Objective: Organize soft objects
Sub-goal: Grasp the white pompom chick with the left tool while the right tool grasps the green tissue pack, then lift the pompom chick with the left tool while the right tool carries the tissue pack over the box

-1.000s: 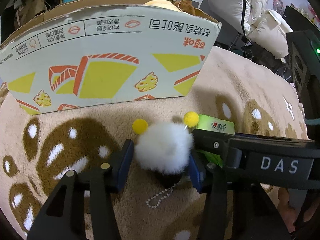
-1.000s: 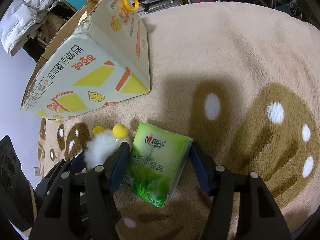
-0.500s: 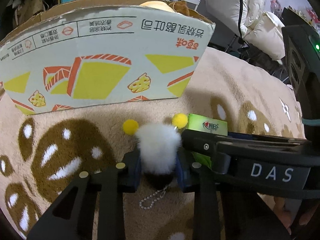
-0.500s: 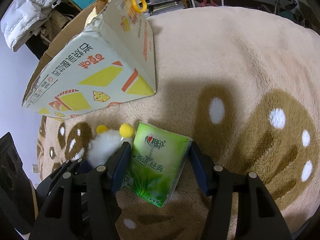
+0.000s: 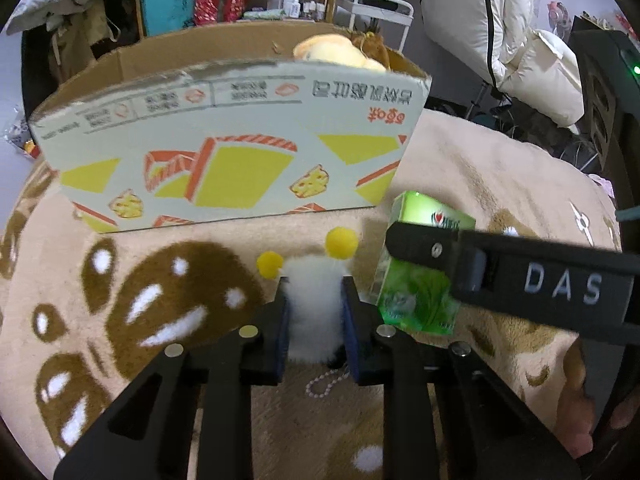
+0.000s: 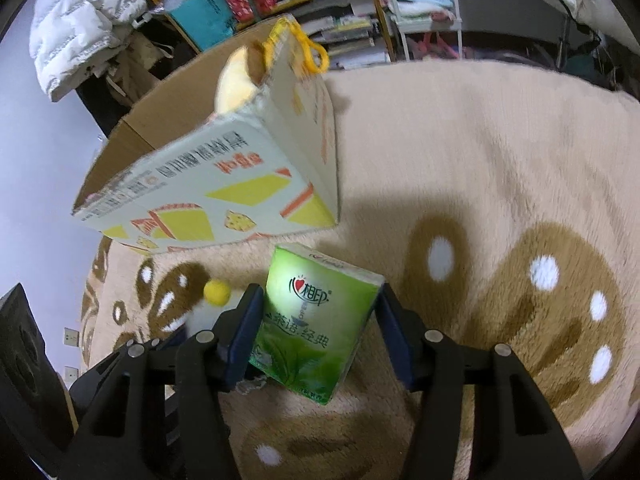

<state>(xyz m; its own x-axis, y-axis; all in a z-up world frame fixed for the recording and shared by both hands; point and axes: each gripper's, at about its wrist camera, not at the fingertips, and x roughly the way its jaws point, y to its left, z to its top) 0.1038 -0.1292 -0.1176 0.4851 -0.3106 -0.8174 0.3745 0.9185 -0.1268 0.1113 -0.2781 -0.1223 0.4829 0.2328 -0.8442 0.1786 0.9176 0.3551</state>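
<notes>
Fingers of the left gripper (image 5: 314,320) pinch the white pompom toy (image 5: 314,300) on the rug (image 6: 500,160), while the right gripper (image 6: 320,334) closes around the green tissue pack (image 6: 316,320), both likely bound for the nearby cardboard box (image 5: 240,160)

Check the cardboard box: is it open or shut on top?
Open. The cardboard box shows no lid or flaps across its top, and a yellow plush toy pokes up above the rim inside.
</notes>
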